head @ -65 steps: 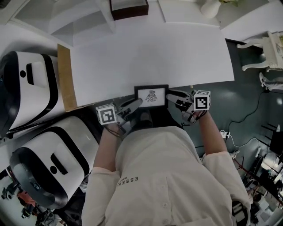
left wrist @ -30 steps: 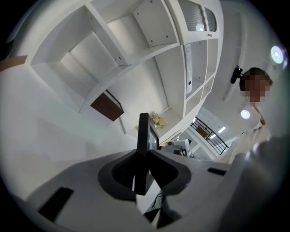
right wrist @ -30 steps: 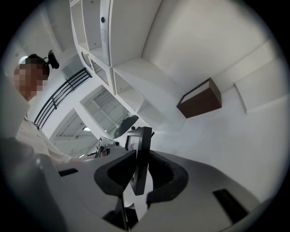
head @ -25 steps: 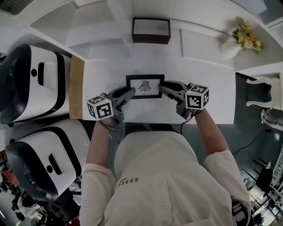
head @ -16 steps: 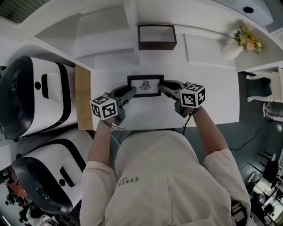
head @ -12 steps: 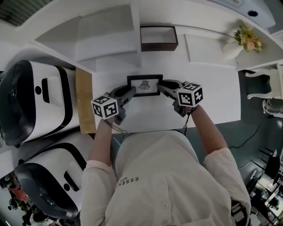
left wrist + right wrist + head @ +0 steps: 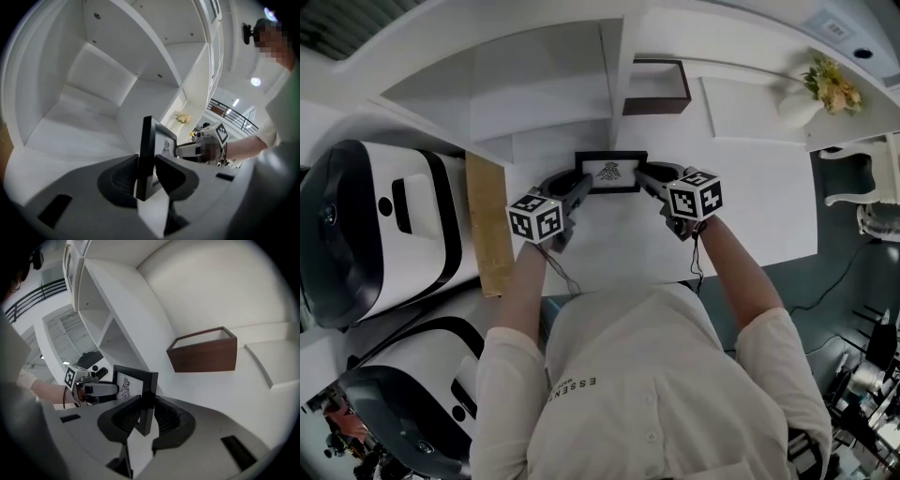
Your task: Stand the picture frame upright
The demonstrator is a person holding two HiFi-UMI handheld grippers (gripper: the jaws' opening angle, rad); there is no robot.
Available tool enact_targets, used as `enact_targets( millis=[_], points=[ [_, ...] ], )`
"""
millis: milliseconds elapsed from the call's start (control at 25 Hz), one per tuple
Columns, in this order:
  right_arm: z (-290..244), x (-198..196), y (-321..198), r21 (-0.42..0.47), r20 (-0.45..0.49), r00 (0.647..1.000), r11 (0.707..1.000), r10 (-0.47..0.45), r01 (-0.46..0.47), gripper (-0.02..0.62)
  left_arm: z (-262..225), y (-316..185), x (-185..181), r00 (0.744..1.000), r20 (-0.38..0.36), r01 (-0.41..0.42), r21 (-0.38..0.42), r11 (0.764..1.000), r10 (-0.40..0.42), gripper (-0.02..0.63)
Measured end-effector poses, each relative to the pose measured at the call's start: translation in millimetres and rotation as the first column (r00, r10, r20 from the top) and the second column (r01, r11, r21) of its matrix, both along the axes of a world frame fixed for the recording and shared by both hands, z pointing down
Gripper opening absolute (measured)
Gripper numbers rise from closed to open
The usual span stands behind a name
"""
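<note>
A small black picture frame point(image 7: 610, 172) with a bird drawing is held over the white tabletop point(image 7: 750, 206), standing nearly upright. My left gripper point(image 7: 579, 185) grips its left edge and my right gripper point(image 7: 643, 177) its right edge. In the left gripper view the frame's edge point(image 7: 147, 140) sits between the jaws of the left gripper point(image 7: 146, 174); these jaws have just been opening a little, and the pads still touch the frame. In the right gripper view the right gripper point(image 7: 143, 416) clamps the frame's other side point(image 7: 149, 387).
A dark wooden box point(image 7: 657, 87) stands behind the frame near the white shelf unit point(image 7: 544, 75). A vase of flowers point(image 7: 814, 94) is at the back right. Two large white machines point(image 7: 375, 216) and a brown board point(image 7: 489, 225) lie to the left.
Both grippers have carried the frame away from the table's front edge toward the back shelves and the wooden box. The frame's face now looks narrower, tipped further upright.
</note>
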State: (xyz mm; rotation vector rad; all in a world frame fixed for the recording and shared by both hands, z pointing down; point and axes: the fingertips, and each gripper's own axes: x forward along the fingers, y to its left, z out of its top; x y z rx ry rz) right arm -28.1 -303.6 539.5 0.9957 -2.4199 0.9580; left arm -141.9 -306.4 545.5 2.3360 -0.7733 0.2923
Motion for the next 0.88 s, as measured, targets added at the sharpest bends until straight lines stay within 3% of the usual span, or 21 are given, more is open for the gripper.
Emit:
enact_targets(
  millis=[280,600,880],
  points=[
    [15,1,-23,0.066,-0.118,0.993,0.998,0.03,-0.022,0.095,19,-20,2,1.0,0.004,-0.016,0.021,1.0,0.016,0.098],
    [23,-4,-39,0.128,-0.189,0.98,0.991,0.068,-0.044,0.095,30,-34,-3,0.999,0.026,-0.031,0.044,0.999,0.03,0.102],
    [25,-7,-47,0.168,-0.219,0.972,0.984,0.089,-0.052,0.095,38,-44,-7,0.991,0.127,-0.053,0.09,0.995,0.041,0.114]
  ],
)
